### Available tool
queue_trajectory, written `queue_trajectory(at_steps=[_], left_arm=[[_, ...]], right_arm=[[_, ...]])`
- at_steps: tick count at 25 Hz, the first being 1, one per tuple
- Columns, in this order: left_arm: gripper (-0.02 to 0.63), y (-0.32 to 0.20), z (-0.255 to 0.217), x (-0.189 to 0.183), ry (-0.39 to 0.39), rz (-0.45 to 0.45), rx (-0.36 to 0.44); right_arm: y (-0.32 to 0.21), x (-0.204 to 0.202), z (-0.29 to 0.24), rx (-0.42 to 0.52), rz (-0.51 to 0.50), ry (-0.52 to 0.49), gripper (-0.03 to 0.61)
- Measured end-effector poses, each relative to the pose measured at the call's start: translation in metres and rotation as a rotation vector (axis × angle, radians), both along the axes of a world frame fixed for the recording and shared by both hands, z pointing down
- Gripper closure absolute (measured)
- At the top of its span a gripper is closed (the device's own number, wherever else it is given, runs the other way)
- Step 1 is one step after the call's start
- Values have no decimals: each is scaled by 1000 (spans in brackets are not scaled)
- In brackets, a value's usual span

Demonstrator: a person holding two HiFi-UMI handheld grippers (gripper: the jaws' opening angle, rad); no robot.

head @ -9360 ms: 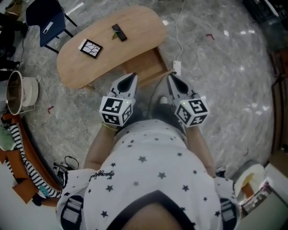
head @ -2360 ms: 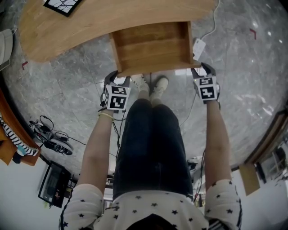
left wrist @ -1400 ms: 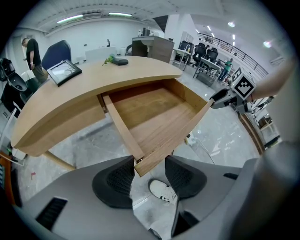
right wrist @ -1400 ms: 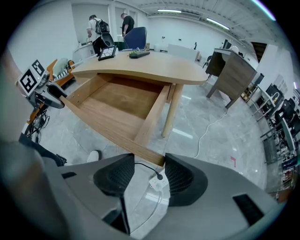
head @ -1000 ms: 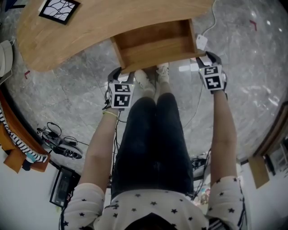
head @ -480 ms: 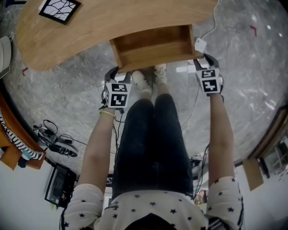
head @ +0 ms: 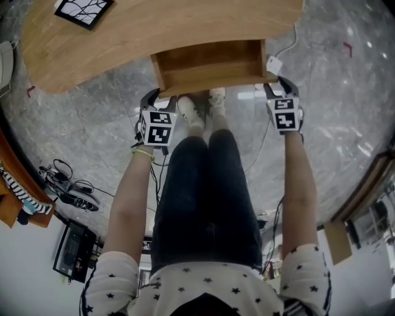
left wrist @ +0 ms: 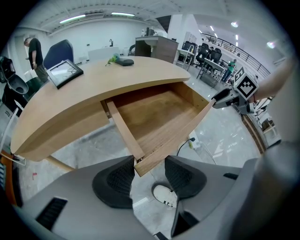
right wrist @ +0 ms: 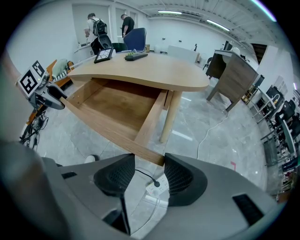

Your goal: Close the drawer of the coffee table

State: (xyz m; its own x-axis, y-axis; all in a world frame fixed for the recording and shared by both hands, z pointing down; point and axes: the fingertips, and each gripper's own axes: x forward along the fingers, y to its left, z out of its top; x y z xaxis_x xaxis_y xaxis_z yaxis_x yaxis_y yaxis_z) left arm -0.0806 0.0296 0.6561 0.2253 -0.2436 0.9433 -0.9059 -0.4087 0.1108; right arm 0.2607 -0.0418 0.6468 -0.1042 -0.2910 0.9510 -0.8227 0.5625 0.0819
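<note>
The curved wooden coffee table (head: 154, 31) has its drawer (head: 210, 62) pulled out toward me, empty inside. My left gripper (head: 150, 94) sits at the left corner of the drawer front and my right gripper (head: 279, 83) at the right corner. In the left gripper view the drawer's (left wrist: 154, 112) front corner lies between the open jaws of the left gripper (left wrist: 149, 169), with a gap at the right pad. The right gripper view shows the drawer front's (right wrist: 115, 105) other corner between the open jaws of the right gripper (right wrist: 149, 166).
My legs and white shoes (head: 197, 105) stand just under the drawer front. A white power strip (head: 273, 63) with its cable lies on the marble floor by the right gripper. A framed picture (head: 83, 9) rests on the tabletop. Cables (head: 68, 188) lie at the left.
Over the last second both grippers have stayed at the drawer's front corners and the drawer looks equally far out. Long before, they hung in front of my chest, away from the table.
</note>
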Motion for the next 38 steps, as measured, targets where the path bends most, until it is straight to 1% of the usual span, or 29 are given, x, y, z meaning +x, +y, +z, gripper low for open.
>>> queue_trajectory(at_steps=[38], left_arm=[[399, -60, -6, -12, -19, -38, 63]], right_arm=[[-60, -11, -5, 13, -25, -76, 377]])
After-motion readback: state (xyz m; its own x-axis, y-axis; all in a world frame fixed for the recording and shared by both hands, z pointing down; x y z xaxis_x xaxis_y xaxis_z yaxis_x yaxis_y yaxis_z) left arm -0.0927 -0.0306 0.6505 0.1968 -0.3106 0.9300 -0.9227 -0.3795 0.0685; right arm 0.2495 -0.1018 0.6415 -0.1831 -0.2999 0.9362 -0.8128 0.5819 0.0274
